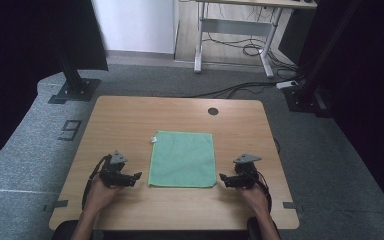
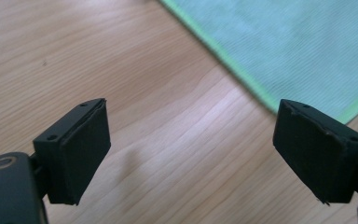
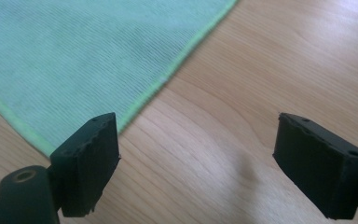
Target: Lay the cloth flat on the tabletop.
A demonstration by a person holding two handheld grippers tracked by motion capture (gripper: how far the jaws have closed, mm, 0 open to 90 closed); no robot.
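Green cloth (image 1: 182, 159) flat on wooden table (image 1: 130, 115); left tool (image 1: 139, 176), right tool (image 1: 222, 177) spread, empty; cloth cropped in gripper views.

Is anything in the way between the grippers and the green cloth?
No. Only bare table lies between the left gripper and the cloth, and between the right gripper and the cloth. Both grippers are open.

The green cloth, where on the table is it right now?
In the high view, the green cloth lies flat mid-table, between the left claw and right claw, touching neither.
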